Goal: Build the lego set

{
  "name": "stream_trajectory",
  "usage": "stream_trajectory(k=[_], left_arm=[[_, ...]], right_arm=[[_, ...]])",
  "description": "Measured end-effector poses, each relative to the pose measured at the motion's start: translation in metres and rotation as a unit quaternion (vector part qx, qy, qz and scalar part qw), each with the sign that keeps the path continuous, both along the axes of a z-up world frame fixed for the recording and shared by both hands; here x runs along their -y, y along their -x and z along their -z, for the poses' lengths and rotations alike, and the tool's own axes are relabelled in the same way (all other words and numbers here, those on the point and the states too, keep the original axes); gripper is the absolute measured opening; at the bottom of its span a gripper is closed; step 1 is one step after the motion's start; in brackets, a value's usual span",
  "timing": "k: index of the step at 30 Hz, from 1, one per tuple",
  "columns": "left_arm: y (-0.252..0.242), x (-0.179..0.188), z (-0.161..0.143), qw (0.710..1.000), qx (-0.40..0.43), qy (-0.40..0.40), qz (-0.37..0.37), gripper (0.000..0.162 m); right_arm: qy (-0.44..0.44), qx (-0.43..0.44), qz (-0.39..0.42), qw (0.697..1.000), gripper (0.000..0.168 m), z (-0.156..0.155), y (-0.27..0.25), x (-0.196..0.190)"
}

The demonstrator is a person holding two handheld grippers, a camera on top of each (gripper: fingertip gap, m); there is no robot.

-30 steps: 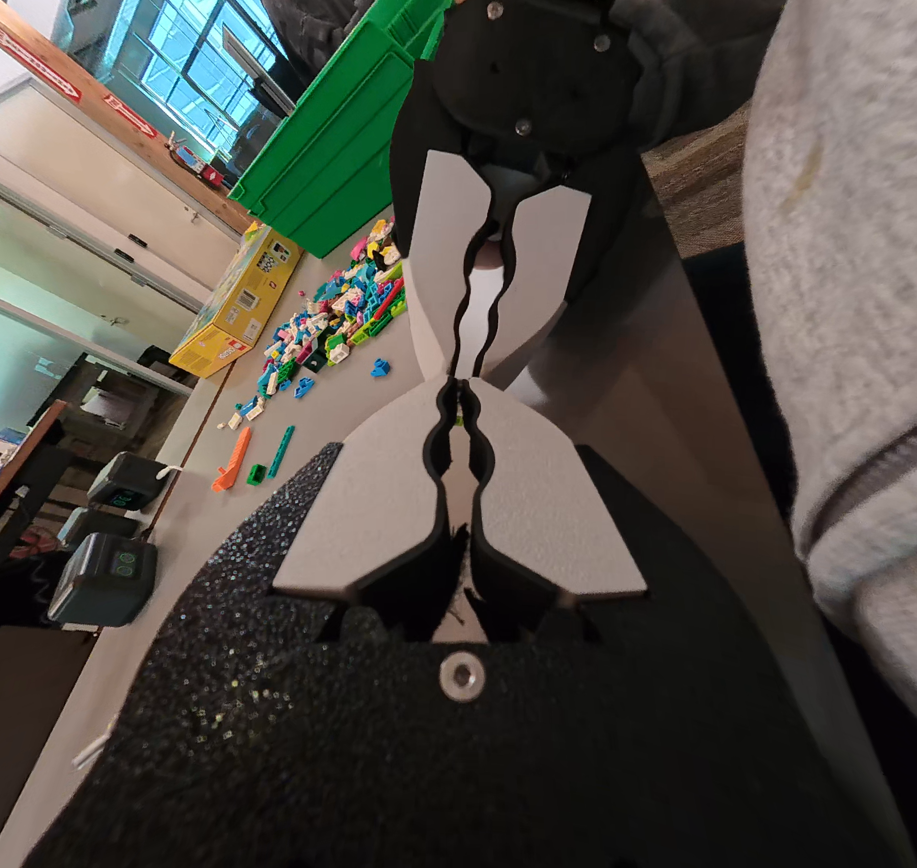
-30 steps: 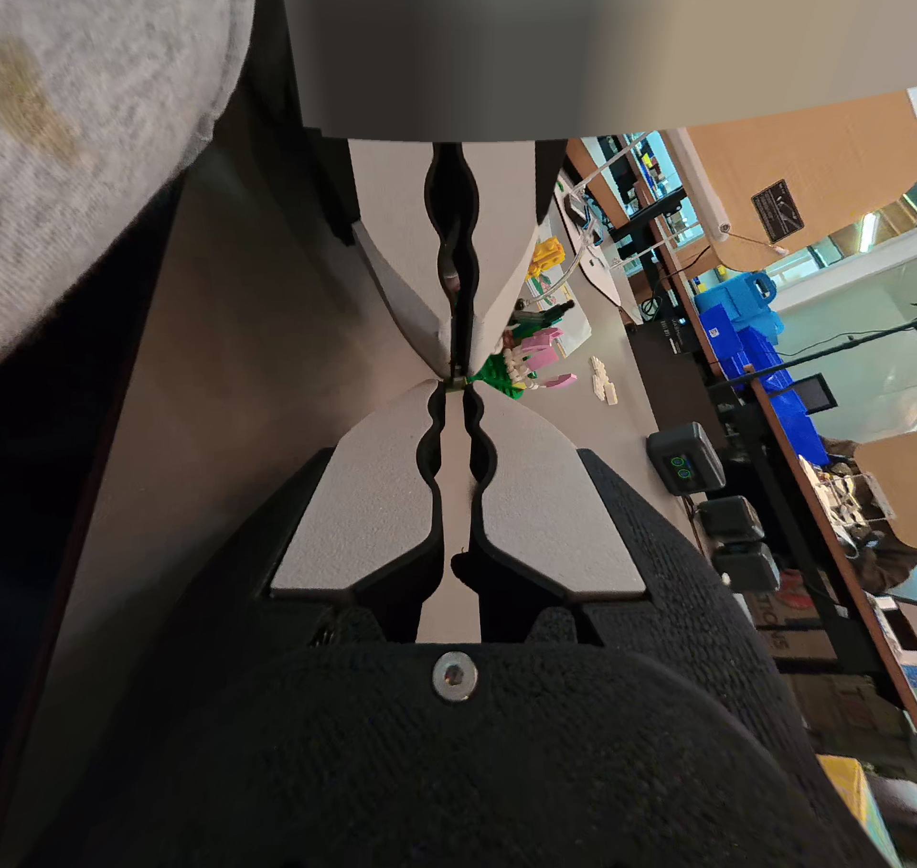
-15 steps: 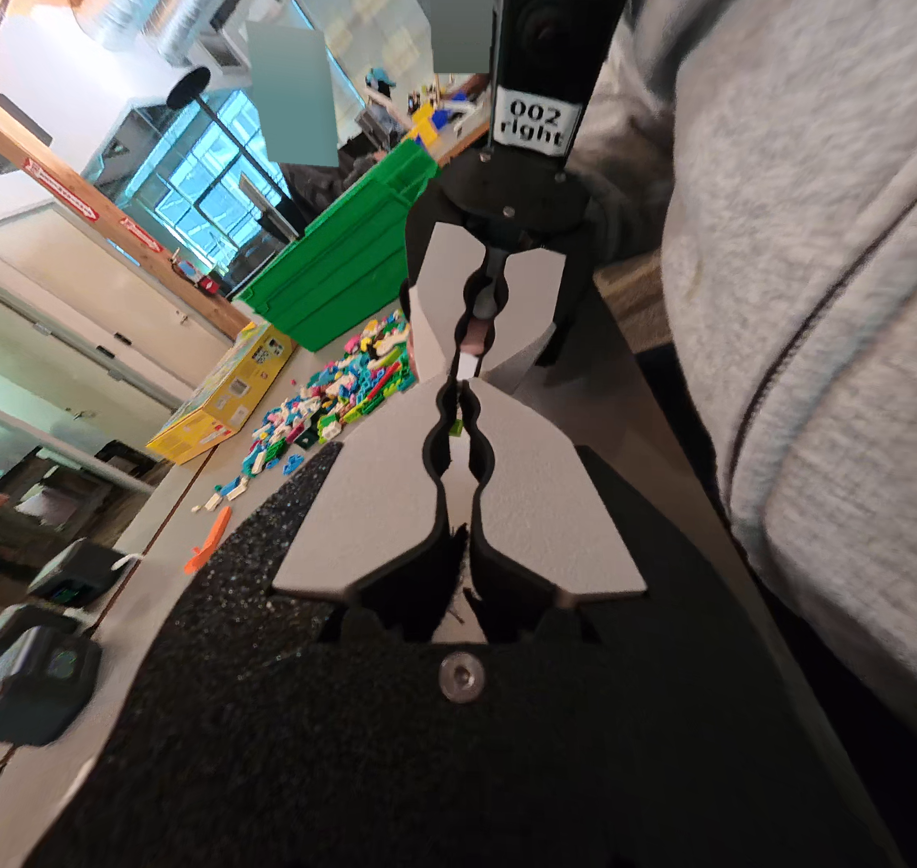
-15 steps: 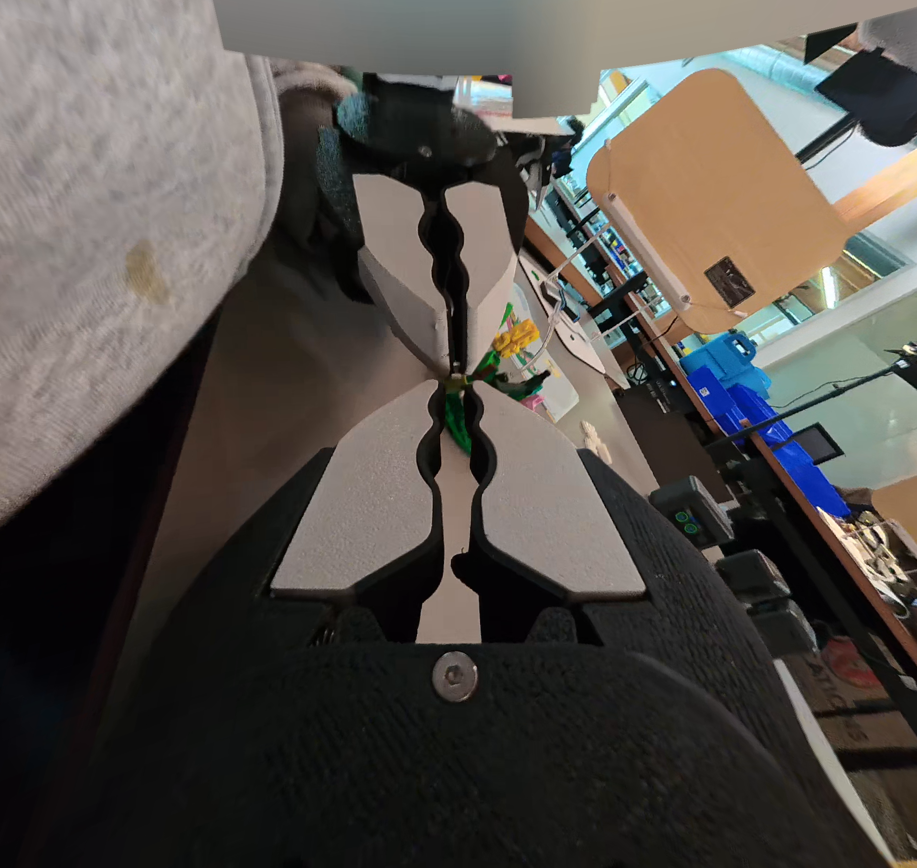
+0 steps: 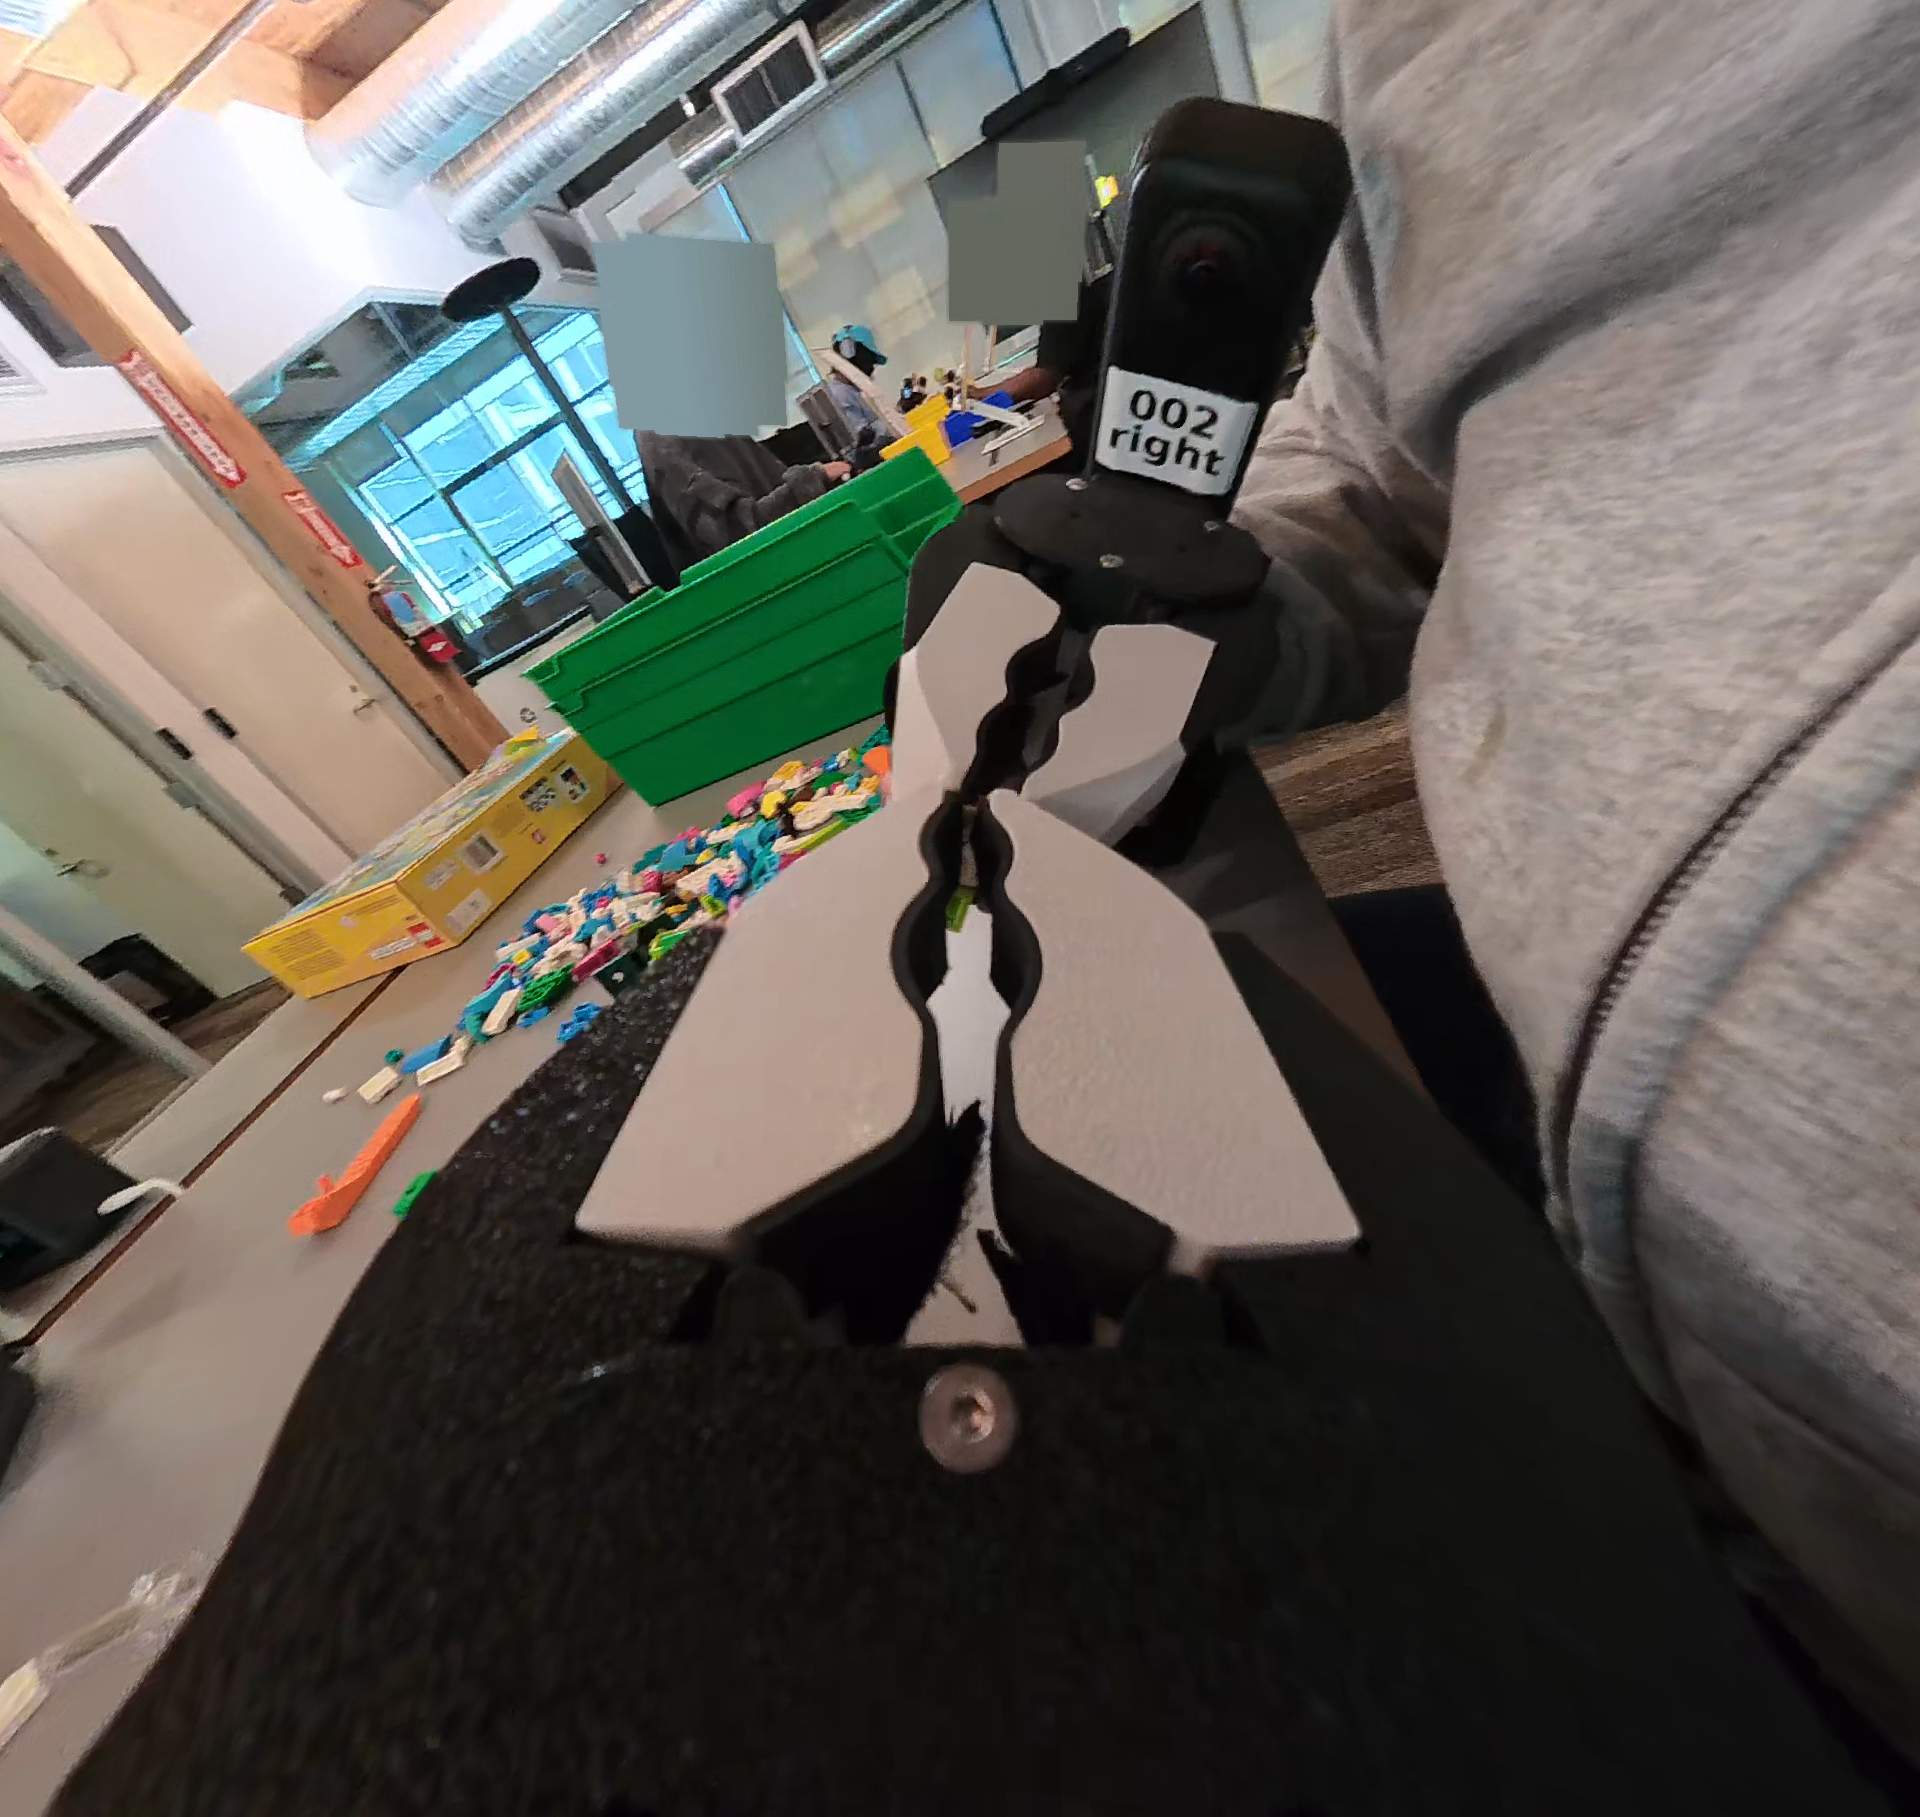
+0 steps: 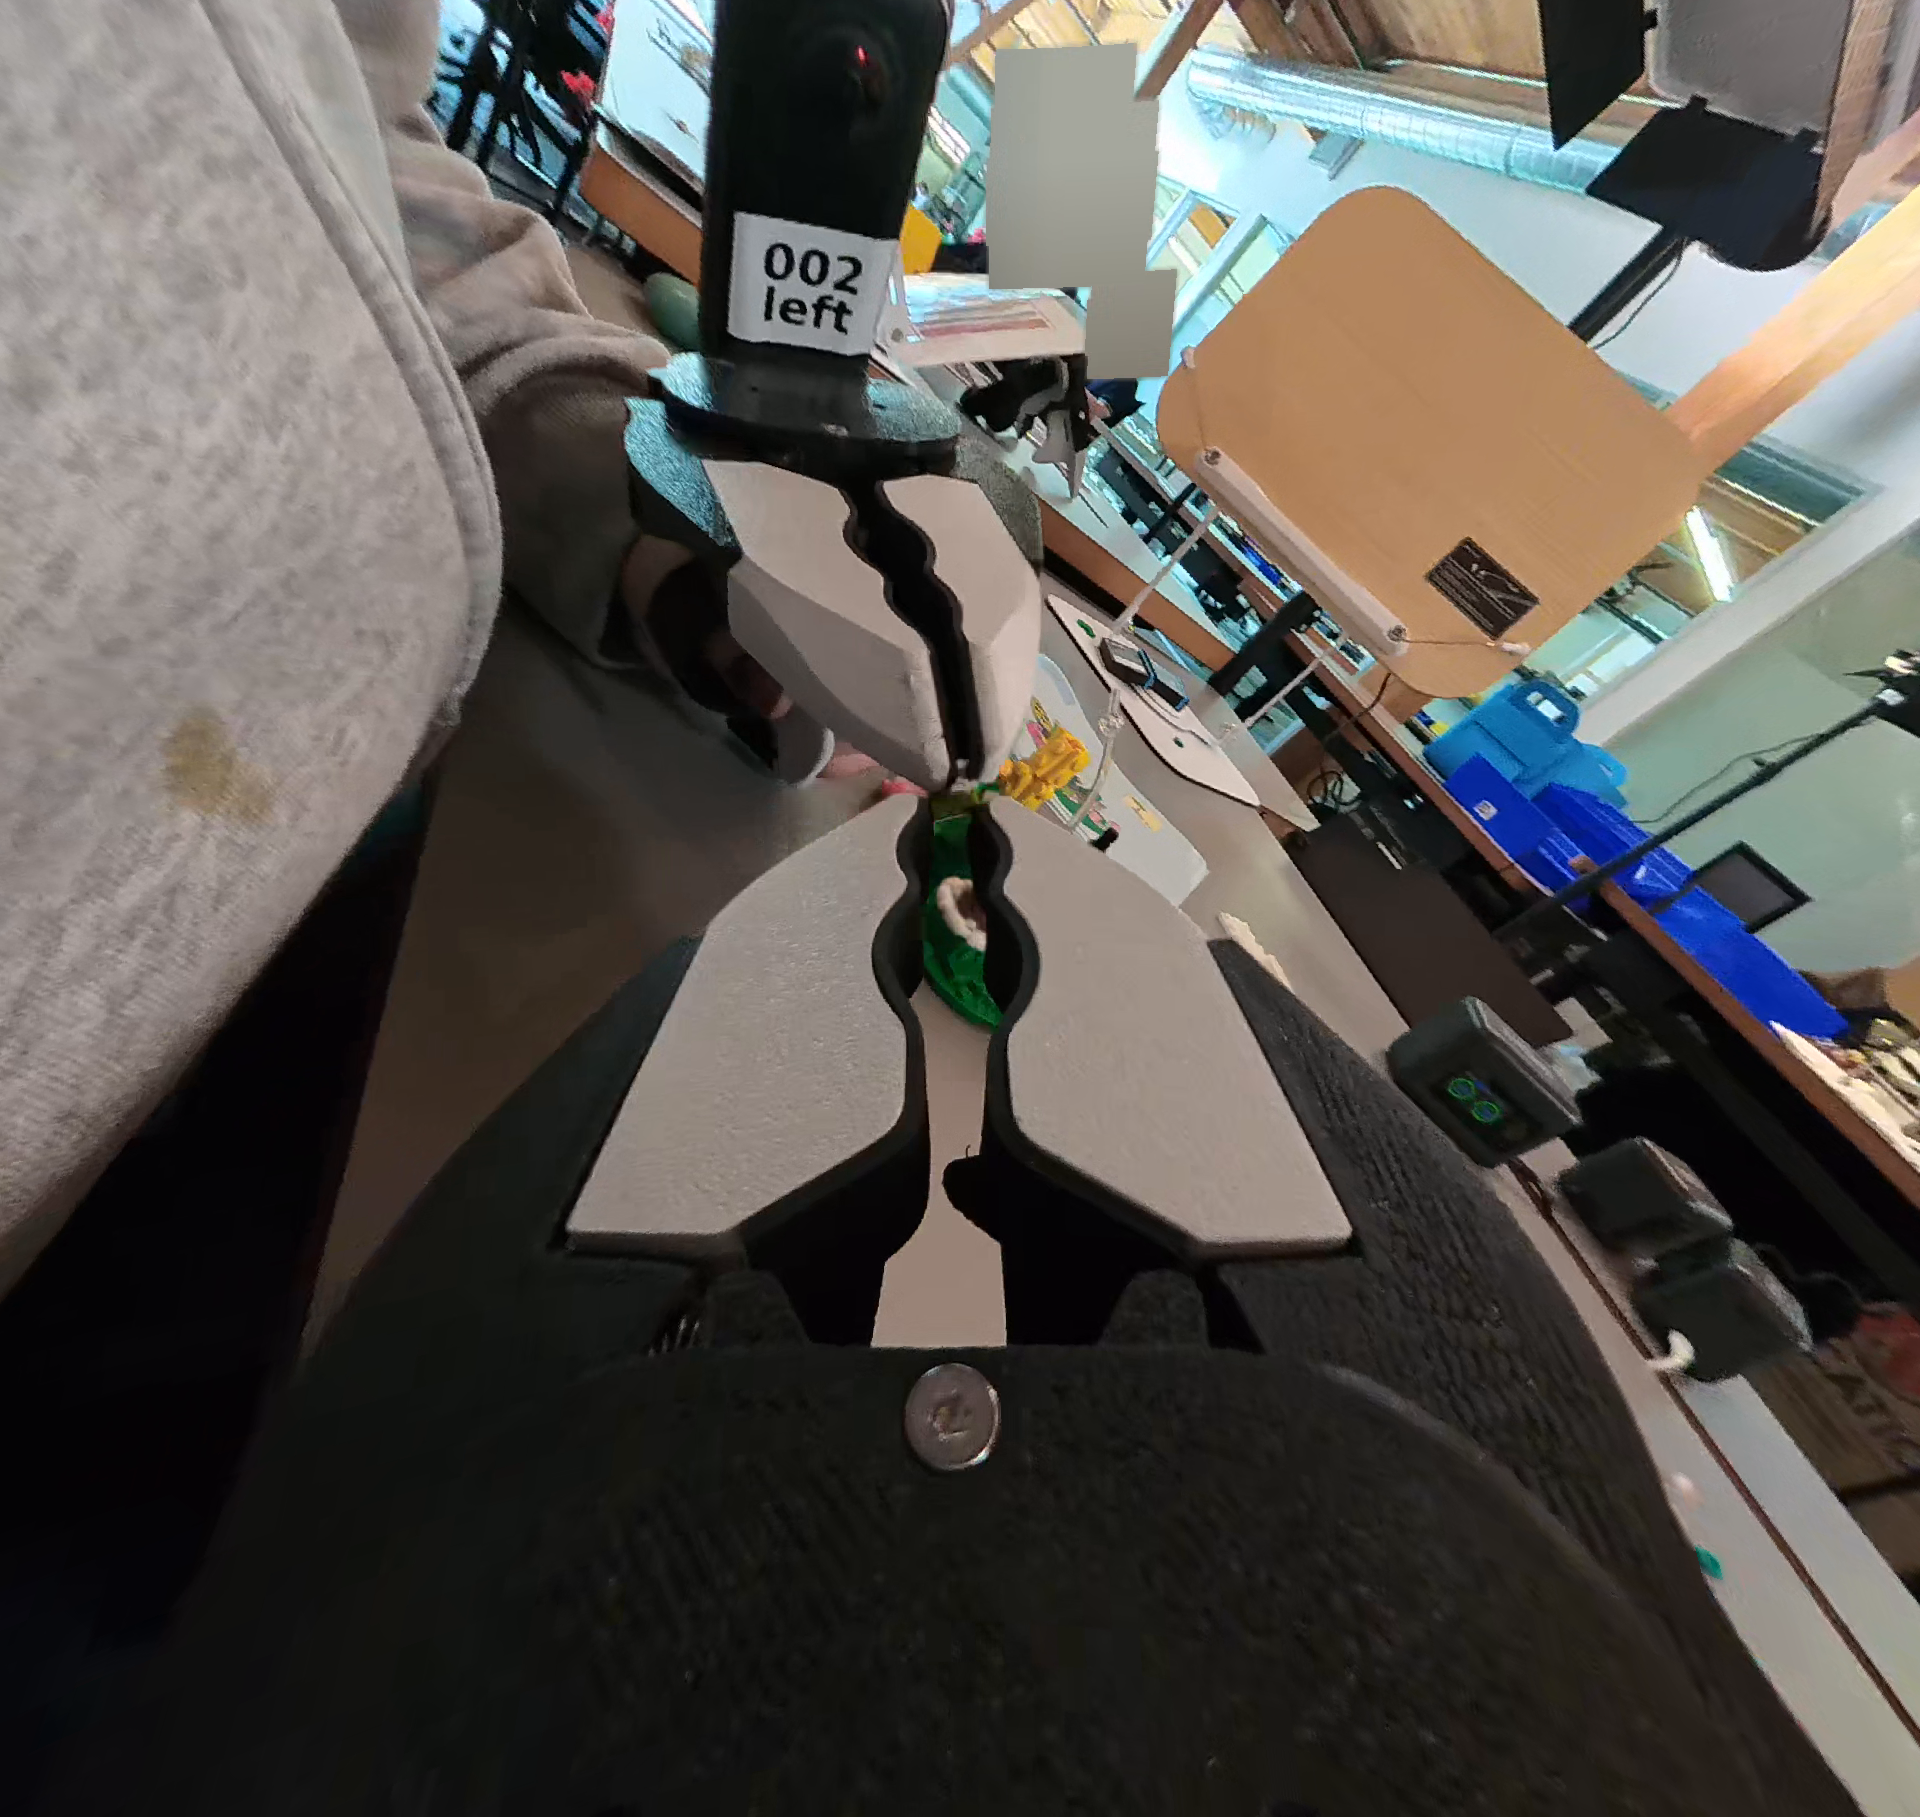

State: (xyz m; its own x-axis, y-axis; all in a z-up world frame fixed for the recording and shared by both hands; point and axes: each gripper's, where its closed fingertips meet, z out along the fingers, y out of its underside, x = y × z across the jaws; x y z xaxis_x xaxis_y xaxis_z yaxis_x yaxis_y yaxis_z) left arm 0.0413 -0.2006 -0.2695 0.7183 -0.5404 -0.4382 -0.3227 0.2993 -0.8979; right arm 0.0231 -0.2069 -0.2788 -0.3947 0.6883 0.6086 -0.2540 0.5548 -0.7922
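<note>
My left gripper (image 5: 971, 817) and my right gripper (image 5: 975, 780) meet tip to tip above the grey table (image 5: 208, 1352), both with jaws closed. In the left wrist view a small lime-green lego piece (image 5: 961, 903) sits between the left fingers just behind the tips. In the right wrist view my right gripper (image 6: 956, 811) pinches a green stem-like lego piece (image 6: 951, 946), which runs down the gap between its fingers. The left gripper (image 6: 961, 770) faces it. A yellow lego flower (image 6: 1039, 765) shows just behind the tips.
A pile of loose coloured bricks (image 5: 717, 874), a yellow set box (image 5: 436, 874), stacked green bins (image 5: 748, 666) and an orange brick separator (image 5: 353, 1165) are on the table's left. A grey-sleeved person (image 5: 1662, 624) is close on the right. Black devices (image 6: 1486, 1092) stand at the table edge. Less than 4 cm separates the two grippers' tips.
Both grippers have tilted upward together, staying tip to tip. More of the room and ceiling shows now. The green piece now shows longer between the right fingers.
</note>
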Motion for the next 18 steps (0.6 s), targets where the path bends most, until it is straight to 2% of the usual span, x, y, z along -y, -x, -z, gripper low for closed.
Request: stream_trajectory(k=[6,10,15,18], left_arm=[[0.002,-0.004,0.005,0.999,-0.028,0.002,-0.030,0.005],[0.006,-0.002,0.009,0.999,-0.041,0.012,-0.034,0.000],[0.012,-0.005,0.018,0.997,-0.049,0.048,-0.041,0.000],[0.025,-0.007,0.019,0.994,-0.050,0.071,-0.069,0.000]], right_arm=[[-0.022,0.010,0.026,0.999,0.006,0.009,0.005,-0.008],[-0.029,0.012,0.027,0.999,0.006,0.012,0.007,-0.007],[-0.047,0.016,0.038,0.998,0.006,0.016,0.008,-0.011],[-0.091,0.038,0.072,0.993,0.006,0.028,0.015,-0.022]])
